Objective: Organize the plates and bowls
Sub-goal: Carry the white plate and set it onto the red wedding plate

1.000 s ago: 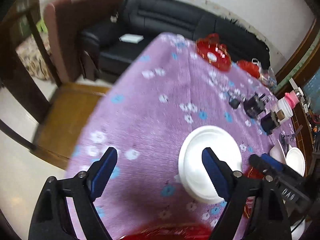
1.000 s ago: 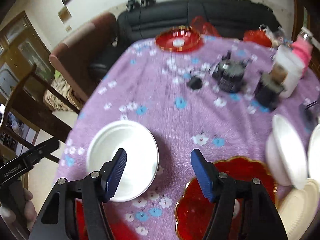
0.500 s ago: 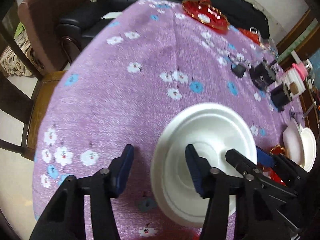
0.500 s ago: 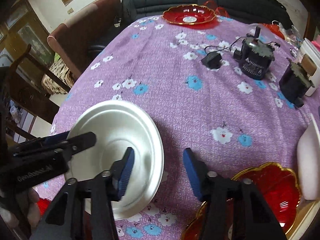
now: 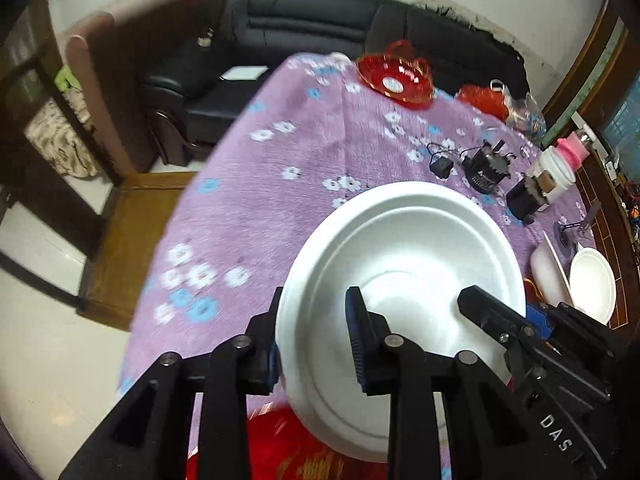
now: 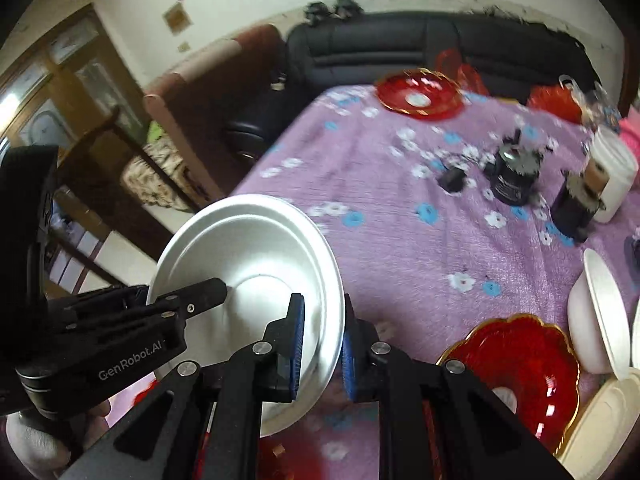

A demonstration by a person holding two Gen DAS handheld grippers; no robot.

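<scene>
A white foam bowl [image 5: 404, 264] is lifted above the purple flowered tablecloth [image 5: 280, 184]. My left gripper [image 5: 314, 336] is shut on the bowl's left rim. My right gripper [image 6: 322, 344] is shut on its right rim [image 6: 332, 280]. The bowl also shows in the right wrist view [image 6: 248, 256]. The right gripper's body shows in the left wrist view [image 5: 532, 344], and the left gripper's body in the right wrist view [image 6: 120, 320]. Both hold the bowl tilted.
A red scalloped plate [image 6: 516, 364] lies at the near right, with white bowls and plates [image 6: 596, 312] beside it. Another red plate [image 5: 394, 80] sits at the far table edge. Black motors [image 5: 486, 170], an adapter and a white jar [image 5: 556, 172] stand right. A sofa [image 5: 320, 20] is behind.
Both grippers closed on the white bowl's opposite rims and lifted it off the cloth. The bowl now fills more of both views.
</scene>
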